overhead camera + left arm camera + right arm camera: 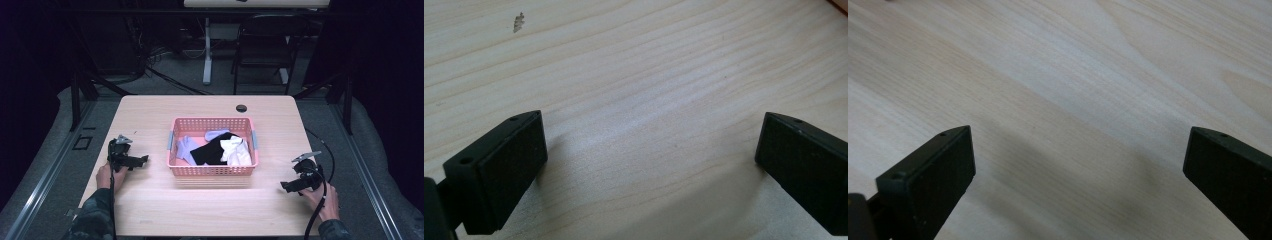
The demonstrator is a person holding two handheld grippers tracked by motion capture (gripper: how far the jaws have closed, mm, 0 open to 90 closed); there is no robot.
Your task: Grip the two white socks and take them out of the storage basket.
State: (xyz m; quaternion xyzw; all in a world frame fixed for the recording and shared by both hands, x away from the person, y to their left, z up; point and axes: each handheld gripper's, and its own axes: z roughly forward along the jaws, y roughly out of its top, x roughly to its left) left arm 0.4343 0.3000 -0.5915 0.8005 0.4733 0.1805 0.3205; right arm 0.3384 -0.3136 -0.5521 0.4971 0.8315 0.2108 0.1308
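A pink plastic basket point(213, 171) stands in the middle of the light wooden table point(150, 115). Inside it lie a lavender garment point(186, 148), a black cloth point(212, 151), a white cloth point(237, 151) and a pale blue piece point(216, 134) at the back. My left gripper point(141, 162) rests on the table left of the basket, held by a hand; its jaws stand wide apart point(651, 150) over bare wood. My right gripper point(286, 186) rests at the basket's right front, also open point(1078, 165) with nothing between its fingers.
A round cable hole point(241, 108) sits near the table's far edge. Beyond the table stand a dark chair point(262, 47) and a white desk leg point(207, 50) on the floor. A cable point(325, 150) loops past the right table edge.
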